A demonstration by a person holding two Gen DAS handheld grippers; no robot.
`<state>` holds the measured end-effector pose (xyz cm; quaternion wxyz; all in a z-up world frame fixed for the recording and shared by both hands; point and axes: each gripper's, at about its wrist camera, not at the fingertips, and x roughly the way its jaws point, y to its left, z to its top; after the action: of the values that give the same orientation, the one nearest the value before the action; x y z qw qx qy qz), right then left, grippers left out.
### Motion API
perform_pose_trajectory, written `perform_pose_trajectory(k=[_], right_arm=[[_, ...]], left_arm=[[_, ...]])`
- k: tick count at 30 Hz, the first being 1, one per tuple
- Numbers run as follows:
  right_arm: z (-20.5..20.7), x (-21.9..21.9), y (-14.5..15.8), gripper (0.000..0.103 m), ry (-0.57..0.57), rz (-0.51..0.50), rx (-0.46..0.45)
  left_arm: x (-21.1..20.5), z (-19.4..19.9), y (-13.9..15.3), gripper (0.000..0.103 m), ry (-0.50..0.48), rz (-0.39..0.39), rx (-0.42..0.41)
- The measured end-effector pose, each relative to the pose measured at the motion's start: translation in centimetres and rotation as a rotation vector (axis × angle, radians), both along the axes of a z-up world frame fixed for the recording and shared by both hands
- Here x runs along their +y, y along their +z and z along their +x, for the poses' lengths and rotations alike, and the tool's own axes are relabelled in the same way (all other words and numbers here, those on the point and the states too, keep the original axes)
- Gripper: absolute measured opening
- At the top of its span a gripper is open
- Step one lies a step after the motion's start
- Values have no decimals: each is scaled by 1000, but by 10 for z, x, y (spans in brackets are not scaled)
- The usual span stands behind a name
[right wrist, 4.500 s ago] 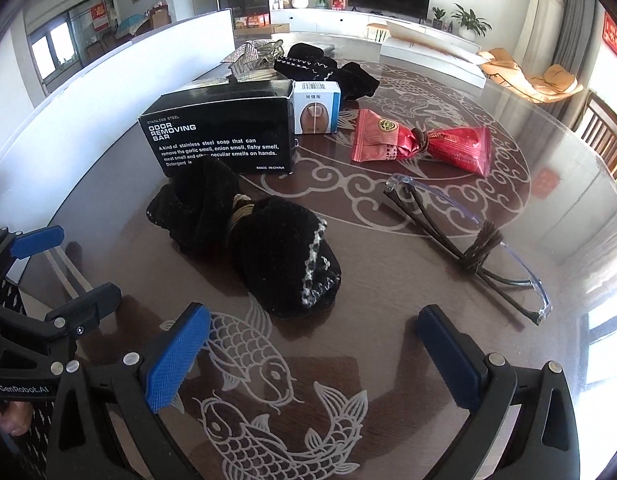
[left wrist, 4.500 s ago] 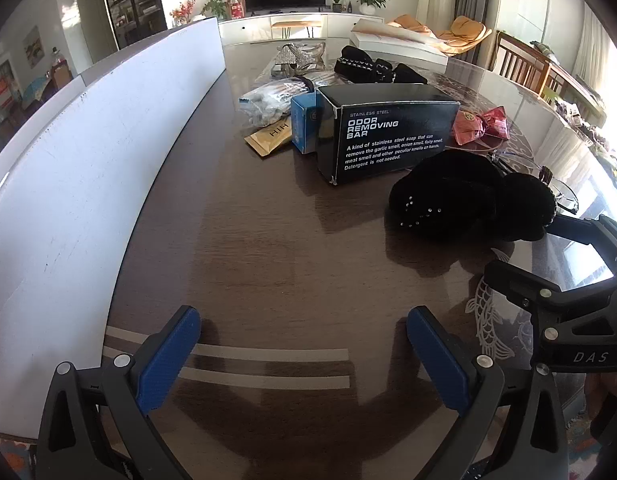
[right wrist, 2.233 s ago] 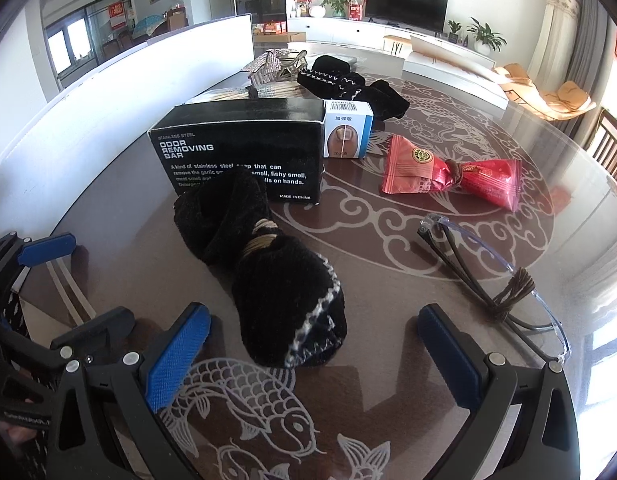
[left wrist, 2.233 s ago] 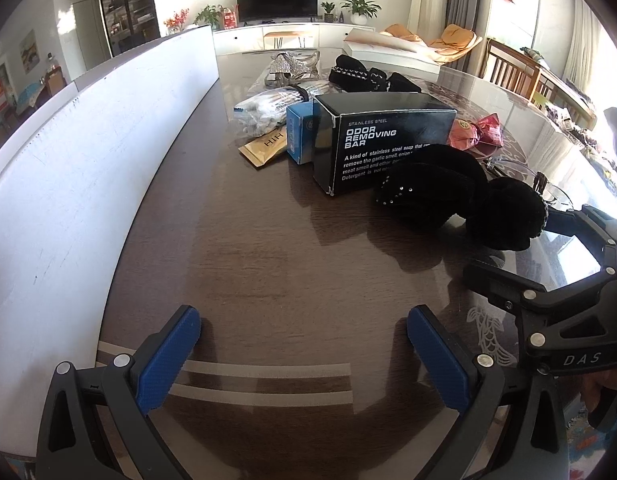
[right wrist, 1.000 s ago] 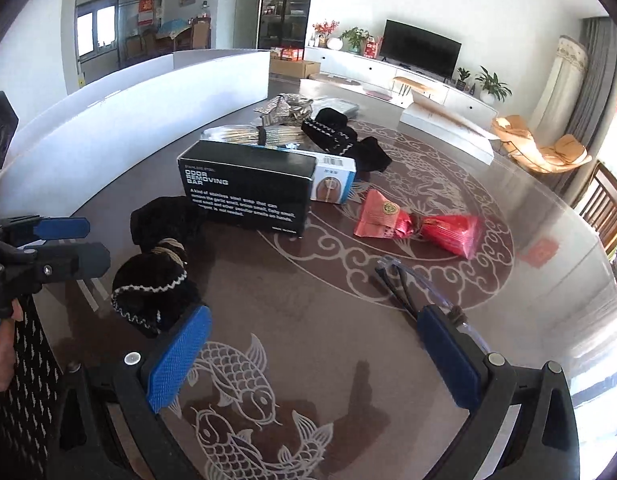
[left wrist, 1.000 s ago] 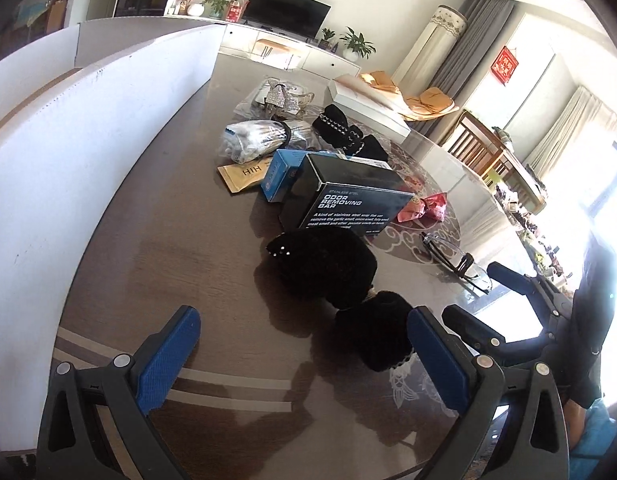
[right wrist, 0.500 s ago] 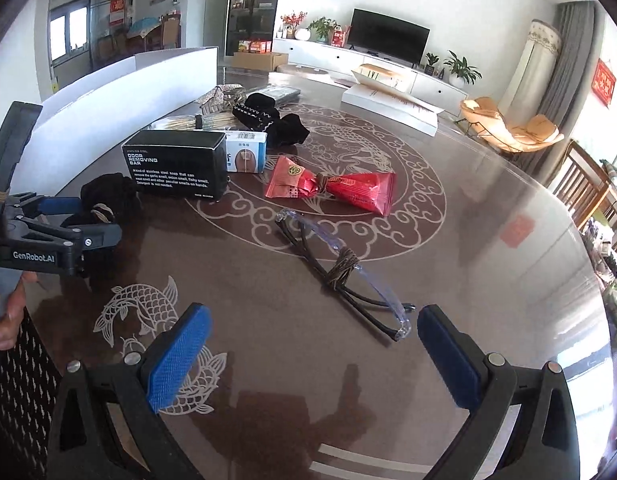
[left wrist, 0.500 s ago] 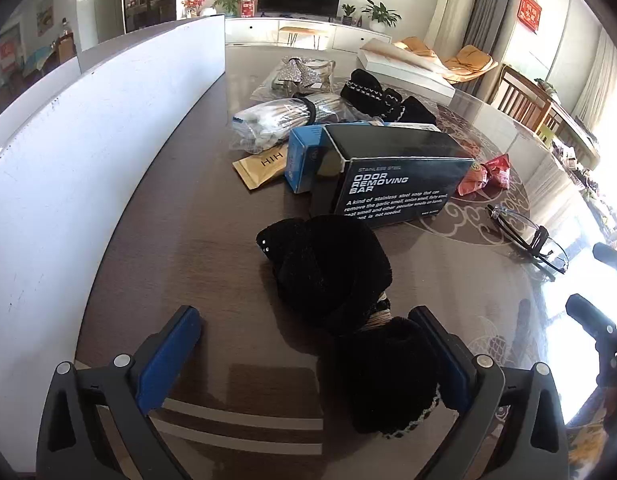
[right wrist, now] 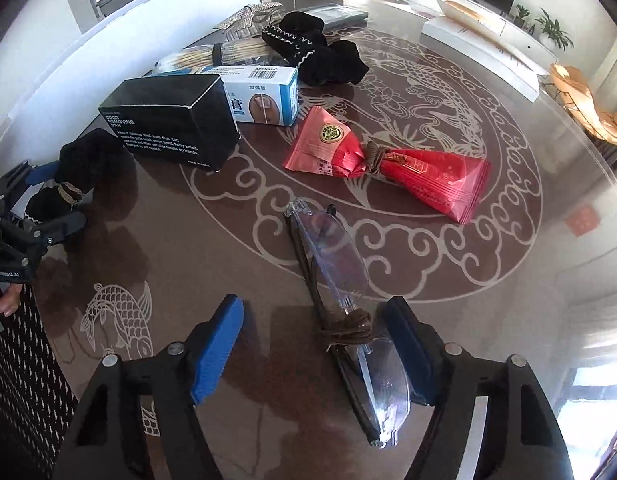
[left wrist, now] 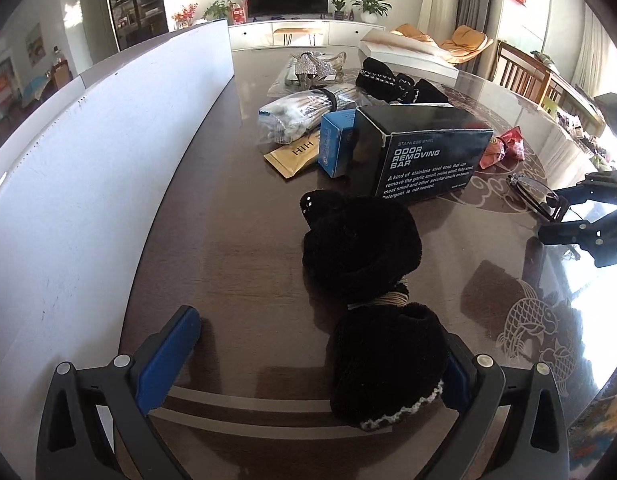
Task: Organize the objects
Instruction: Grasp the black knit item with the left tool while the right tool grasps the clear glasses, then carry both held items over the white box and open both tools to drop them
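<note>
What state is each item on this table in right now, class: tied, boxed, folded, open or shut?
Black sock bundle: tied with a band, lying between the left gripper's open jaws.
Glasses: folded, cord-tied, between the right gripper's open jaws.
Odor removing bar box: closed.
Blue box: closed, on its side.
Red packets: tied together.

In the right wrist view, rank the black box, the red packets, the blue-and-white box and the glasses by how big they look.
1. Glasses, though they lie nearest the camera, so that is unsure.
2. Black box and red packets look about alike.
3. Blue-and-white box, partly hidden behind the black box.
</note>
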<state>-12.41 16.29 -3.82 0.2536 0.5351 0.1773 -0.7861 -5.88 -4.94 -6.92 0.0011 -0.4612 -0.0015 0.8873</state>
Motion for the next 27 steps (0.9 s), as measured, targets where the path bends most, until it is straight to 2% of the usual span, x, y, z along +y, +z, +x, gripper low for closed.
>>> perform_pose_trajectory(k=[2,3,4,5,6,10,14,19,24,27], right_arm=[[0,2,2,60,-32,-4,2],[-1,3,3,50,-51,-6,4],[-3,5,4,31,-74,-10,4],[-4,9,5,26,-97,-32,-15],[-6,12,6,24,-120,-54,-33],[4,20,13,20,-184,-131,-58],[21,25,30,20,-222,-288,-89],[25,21,52,20,-268,-430,-133],[28,-20,89,20,-206,-539,-114],[28,-70,113,20,-135,-627,-100]], left_arm=[[0,-1,0,103,-11,-2,0],[-1,-2,0,103,-11,-1,-5],[0,-1,2,97,-11,-2,8],[-1,1,6,66,-15,-1,36],[-1,1,9,27,-22,5,48],[-14,4,13,26,-21,141,61],[-20,13,27,26,-29,220,127],[-26,26,47,26,-25,305,217],[-51,54,82,26,28,381,308],[-87,71,111,26,111,358,363]])
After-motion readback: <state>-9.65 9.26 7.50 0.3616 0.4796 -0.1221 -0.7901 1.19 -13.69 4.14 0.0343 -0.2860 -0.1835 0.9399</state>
